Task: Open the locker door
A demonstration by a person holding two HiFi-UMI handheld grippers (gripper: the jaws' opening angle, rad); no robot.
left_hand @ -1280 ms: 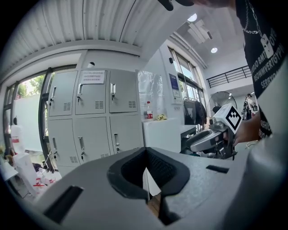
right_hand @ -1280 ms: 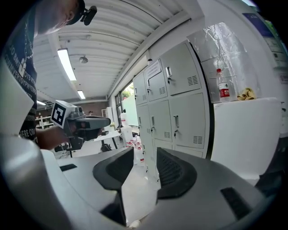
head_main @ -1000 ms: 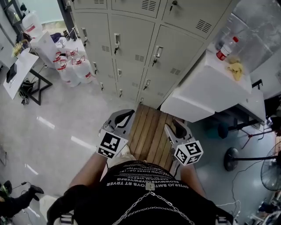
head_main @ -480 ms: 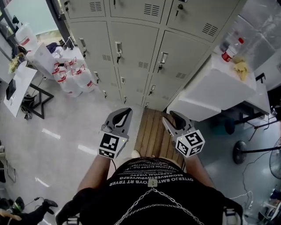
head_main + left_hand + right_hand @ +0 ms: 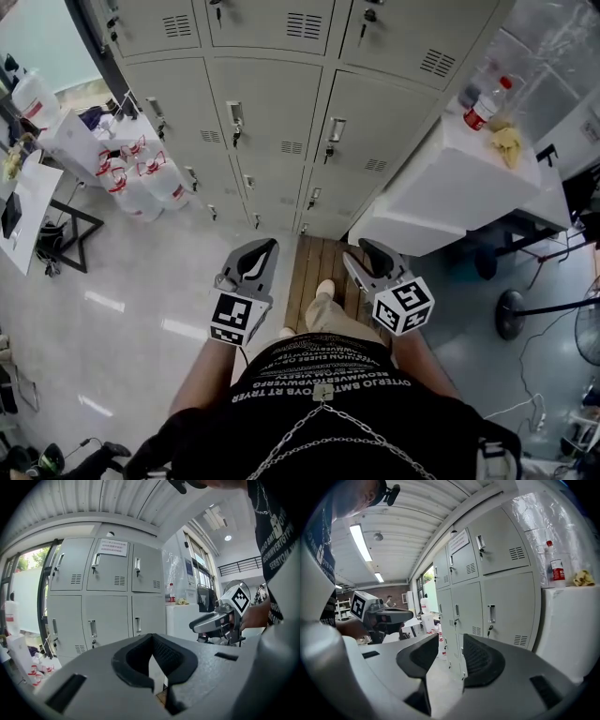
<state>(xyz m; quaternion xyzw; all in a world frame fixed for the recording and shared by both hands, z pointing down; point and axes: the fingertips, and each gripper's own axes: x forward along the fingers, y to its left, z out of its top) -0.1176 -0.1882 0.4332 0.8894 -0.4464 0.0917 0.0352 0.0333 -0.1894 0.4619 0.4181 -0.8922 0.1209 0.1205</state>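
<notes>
Lockers (image 5: 375,112) ahead — door (image 5: 267,103) far from closed left hand-held gripper (image 5: 270,247), open right hand-held gripper (image 5: 366,249)

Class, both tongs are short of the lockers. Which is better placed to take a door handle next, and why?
Right, probably. The right tongs stand open and empty, with a locker door handle right of their line. The left tongs are shut at the tips and would need opening.
</notes>
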